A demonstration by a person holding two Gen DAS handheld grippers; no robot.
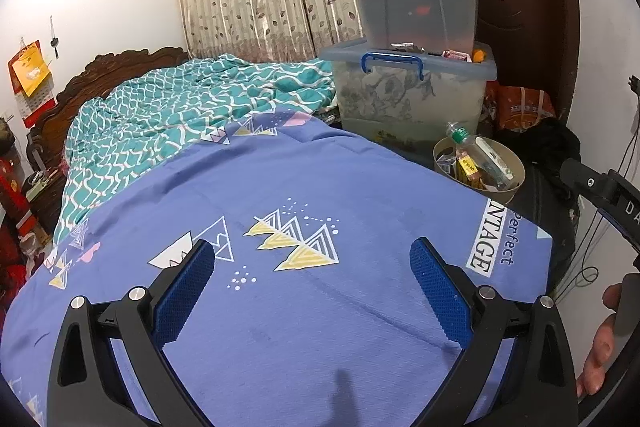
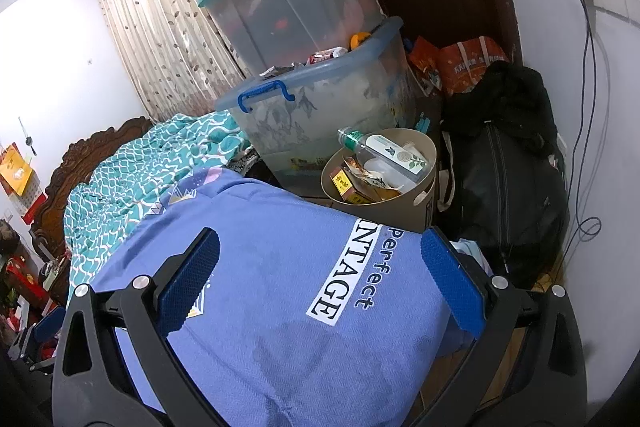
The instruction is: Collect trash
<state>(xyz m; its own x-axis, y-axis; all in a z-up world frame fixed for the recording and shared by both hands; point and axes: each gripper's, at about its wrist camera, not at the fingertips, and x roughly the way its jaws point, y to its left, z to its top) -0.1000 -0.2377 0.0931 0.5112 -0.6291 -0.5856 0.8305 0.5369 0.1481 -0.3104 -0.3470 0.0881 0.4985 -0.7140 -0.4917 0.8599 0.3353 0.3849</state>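
Both grippers hover over the bed, jaws spread wide and holding nothing: left gripper above the middle of the blue bedsheet, right gripper nearer the sheet's foot corner by the "Perfect VINTAGE" print. No loose trash shows on the sheet itself. The trash that can be seen is already in the tan paper bin, which stands off the bed's foot corner, just beside the stacked storage boxes and next to a black bag. The bin looks close to full: a clear plastic bottle with a green-white label lies tilted across the top, its capped neck poking over the rim, with a yellow carton and crumpled wrappers under it. Judged risks: the bottle sits high and loose, so anything dropped in or any knock on the rim could roll it out onto the floor; the bin is light paper and may tip or crush if a jaw catches its wall; a wide-open jaw dragged low could snag the soft sheet. More wrappers lie on the lid of the lower storage box; reaching them means passing close to the bin and the stack. Cables hang on the wall to the right, well apart from the bin.
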